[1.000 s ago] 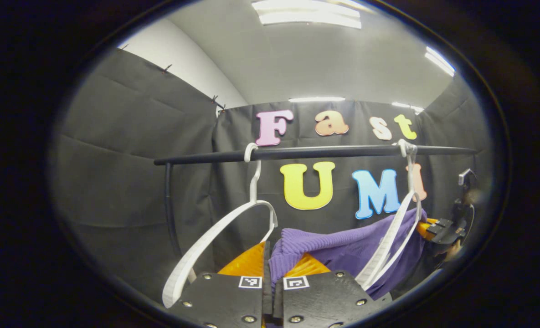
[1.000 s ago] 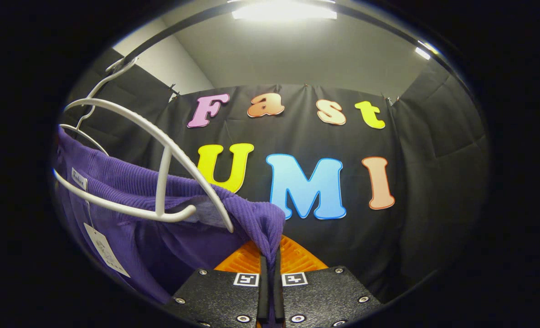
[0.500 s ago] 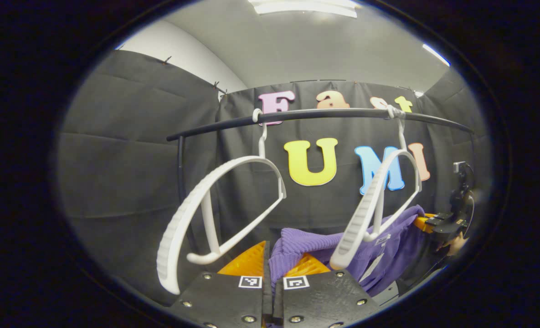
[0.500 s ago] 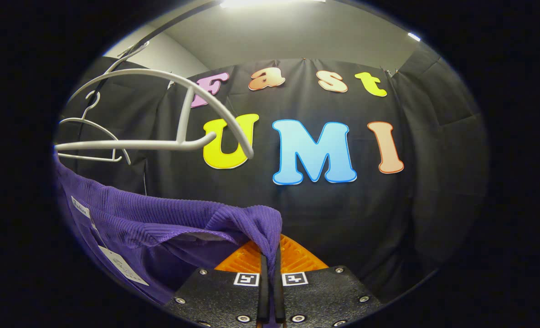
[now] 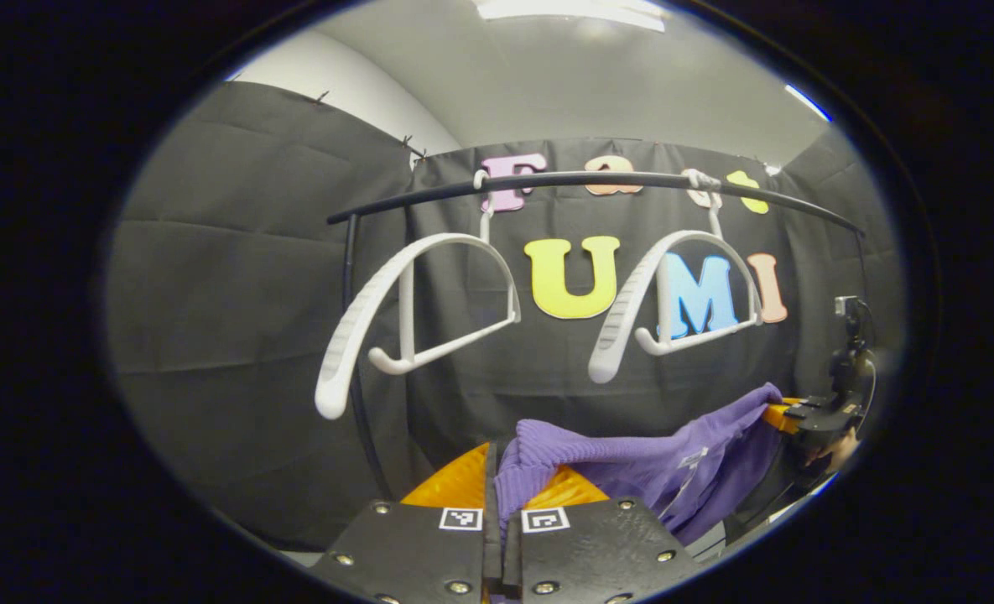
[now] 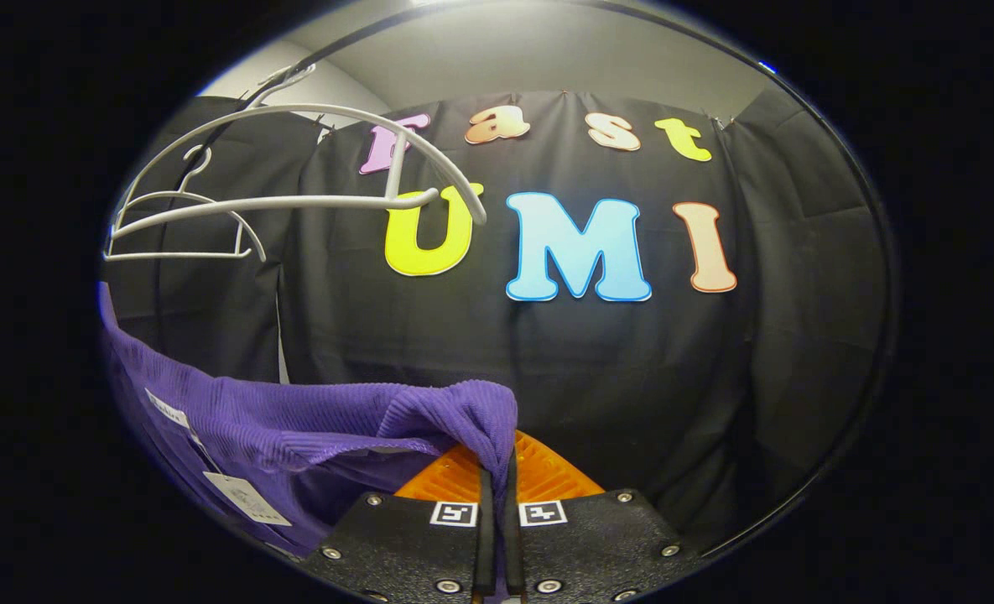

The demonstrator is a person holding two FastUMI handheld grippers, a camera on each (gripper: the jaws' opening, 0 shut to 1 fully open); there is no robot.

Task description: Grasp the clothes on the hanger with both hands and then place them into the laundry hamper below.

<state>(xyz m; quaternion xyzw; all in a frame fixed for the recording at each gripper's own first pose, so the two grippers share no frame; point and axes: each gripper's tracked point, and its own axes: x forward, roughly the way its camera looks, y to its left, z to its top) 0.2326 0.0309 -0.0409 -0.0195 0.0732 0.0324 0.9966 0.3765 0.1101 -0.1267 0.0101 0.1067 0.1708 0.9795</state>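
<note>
1. Purple ribbed knit garment (image 5: 631,457) hangs slung between the two hand-held grippers, below the black clothes rail (image 5: 597,180) and clear of both white plastic hangers (image 5: 417,306) on that rail.

2. Left hand-held gripper (image 5: 501,495) is clenched on one bunched end of the knit, with cloth pinched between both fingers. Right hand-held gripper (image 6: 497,495) is clenched the same way on the other end. From the left gripper view the right one appears farther off, under the rail's right end, with the purple cloth running up to it.

3. The garment's long axis runs from one hand-held gripper to the other, roughly parallel to the rail, sagging slightly in the middle. Neither hand is nearer: each already holds an end.

4. The laundry hamper is out of sight; by the task it lies below the rail, so the coming move looks like a joint descent with both ends kept level.

5. The cloth is soft and finely ribbed. A white paper tag (image 6: 247,499) on a thread and a small sewn label (image 6: 165,404) dangle from it. Loose folds droop beneath the held edge.
</note>
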